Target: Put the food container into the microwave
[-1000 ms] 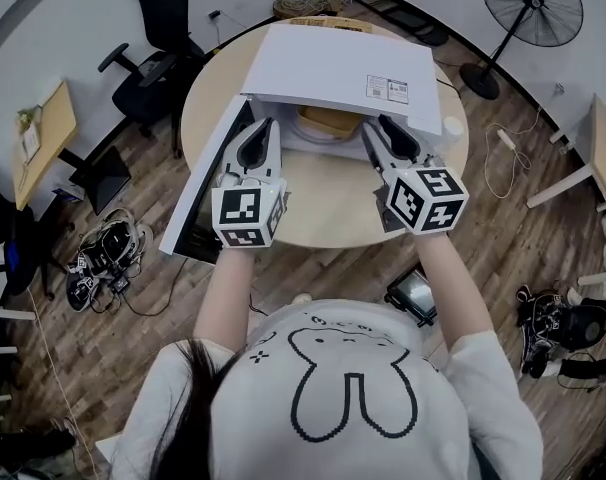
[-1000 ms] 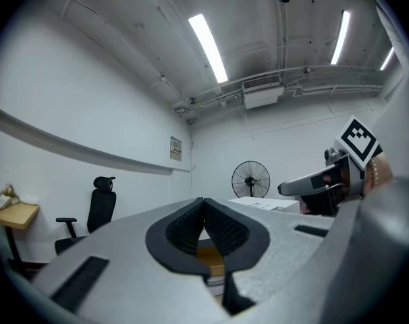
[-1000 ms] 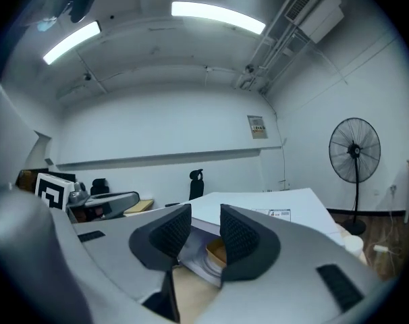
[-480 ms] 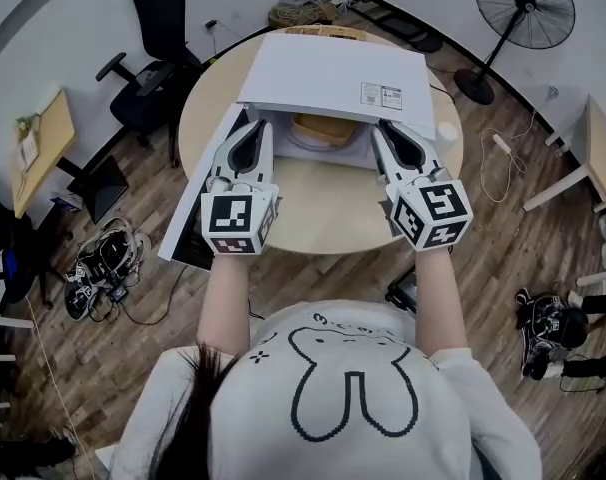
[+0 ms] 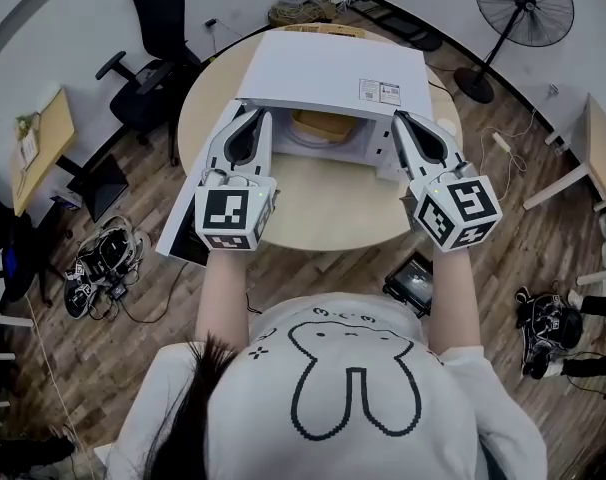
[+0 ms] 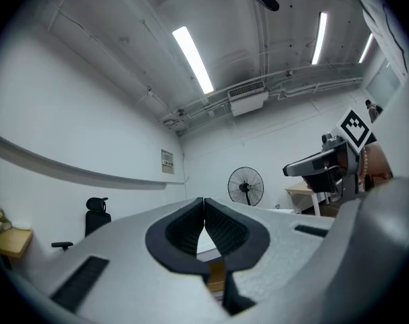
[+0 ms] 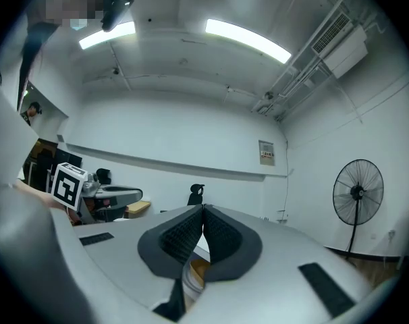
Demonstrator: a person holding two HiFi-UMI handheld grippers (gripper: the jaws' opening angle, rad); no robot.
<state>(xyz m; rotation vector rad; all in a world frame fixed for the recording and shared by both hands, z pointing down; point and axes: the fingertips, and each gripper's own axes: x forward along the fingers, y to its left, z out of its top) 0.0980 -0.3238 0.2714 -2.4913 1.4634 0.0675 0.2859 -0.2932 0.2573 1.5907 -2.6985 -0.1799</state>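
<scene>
Round table (image 5: 323,206) w/ open microwave (image 5: 333,68), wood floor (image 5: 103,368).

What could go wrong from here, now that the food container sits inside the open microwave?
1. The door of the microwave stands wide open, apparently overhanging the table; the left hand-held gripper beside it could bump it.
2. Both it and the right hand-held gripper are shut and empty, so closing means pushing, which might jolt the food container.
</scene>
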